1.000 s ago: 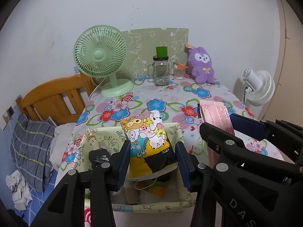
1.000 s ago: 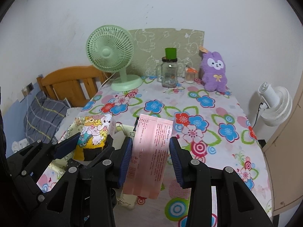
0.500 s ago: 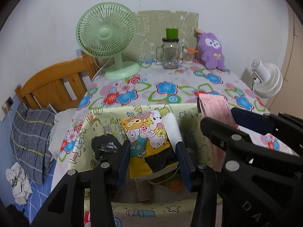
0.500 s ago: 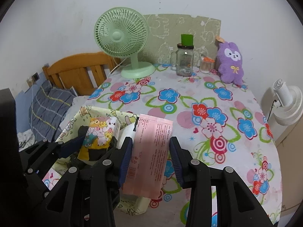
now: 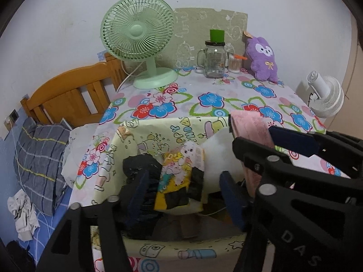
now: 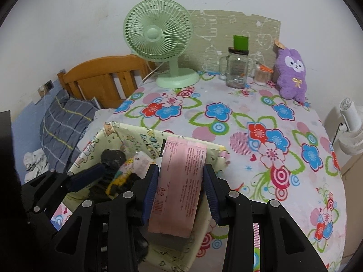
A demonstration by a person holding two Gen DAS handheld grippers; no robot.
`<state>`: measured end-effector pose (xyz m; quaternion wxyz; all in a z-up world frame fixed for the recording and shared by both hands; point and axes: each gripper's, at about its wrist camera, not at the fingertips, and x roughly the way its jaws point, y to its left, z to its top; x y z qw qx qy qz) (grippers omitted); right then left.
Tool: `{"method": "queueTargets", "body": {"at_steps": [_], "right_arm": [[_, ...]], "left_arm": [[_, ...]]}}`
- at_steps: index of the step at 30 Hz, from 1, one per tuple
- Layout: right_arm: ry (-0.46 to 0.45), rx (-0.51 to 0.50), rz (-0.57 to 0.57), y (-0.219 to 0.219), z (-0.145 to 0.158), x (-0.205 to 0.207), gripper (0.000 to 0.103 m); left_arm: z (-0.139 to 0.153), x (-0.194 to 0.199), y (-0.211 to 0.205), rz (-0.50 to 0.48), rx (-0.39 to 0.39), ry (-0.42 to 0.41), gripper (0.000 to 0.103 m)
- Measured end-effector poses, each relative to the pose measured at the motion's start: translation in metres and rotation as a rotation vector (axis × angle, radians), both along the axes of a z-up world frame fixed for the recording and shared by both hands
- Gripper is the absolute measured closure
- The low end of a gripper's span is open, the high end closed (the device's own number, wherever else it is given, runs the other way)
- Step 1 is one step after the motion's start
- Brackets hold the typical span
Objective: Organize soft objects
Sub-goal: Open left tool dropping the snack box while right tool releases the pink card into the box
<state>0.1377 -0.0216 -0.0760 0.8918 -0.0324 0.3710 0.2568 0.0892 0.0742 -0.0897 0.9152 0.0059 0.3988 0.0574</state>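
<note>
A pale yellow cartoon-print fabric bin (image 5: 158, 129) stands at the table's near edge; it also shows in the right wrist view (image 6: 127, 136). My left gripper (image 5: 183, 181) is open over the bin. A yellow cartoon-print packet (image 5: 179, 179) lies in the bin between its fingers, beside a black bundle (image 5: 140, 163) and a white soft item (image 5: 217, 149). My right gripper (image 6: 180, 181) is shut on a pink packet (image 6: 181, 181) and holds it above the bin's right side. The pink packet also shows in the left wrist view (image 5: 249, 124).
A green desk fan (image 5: 140, 38), a glass jar with green lid (image 5: 214, 56), a cotton-swab pot (image 5: 234, 62) and a purple plush (image 5: 263, 56) stand at the table's back. A white fan (image 5: 324, 97) is at the right. A wooden bed headboard (image 5: 68, 95) and grey pillow (image 5: 38, 158) are left.
The left gripper has opened and let go of the yellow packet, which now lies lower in the bin. Both grippers have moved down and forward over the bin. The right still holds the pink packet.
</note>
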Motion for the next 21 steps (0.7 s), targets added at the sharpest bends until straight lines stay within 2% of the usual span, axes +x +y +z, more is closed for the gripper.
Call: {"method": "queueTargets", "body": {"at_steps": [4,12,13,15,21], "right_arm": [[0.016,0.008,0.03,0.008,-0.003,0.0,0.06],[0.045,0.026,0.08,0.018,-0.009,-0.004,0.058],[0.052,0.033,0.088,0.018,-0.01,-0.004,0.057],[0.056,0.039,0.082,0.017,-0.009,-0.005,0.045],[0.037,0.039,0.06,0.008,-0.002,-0.01,0.042]], "left_arm": [[0.002,-0.003,0.005,0.012,0.012,-0.01,0.02],[-0.001,-0.007,0.013,0.042,0.026,-0.002,0.013],[0.0,-0.008,0.013,0.043,0.027,-0.004,0.013],[0.001,-0.009,0.011,0.041,0.029,-0.008,0.012],[0.009,-0.012,0.002,0.016,0.027,-0.035,0.01]]}}
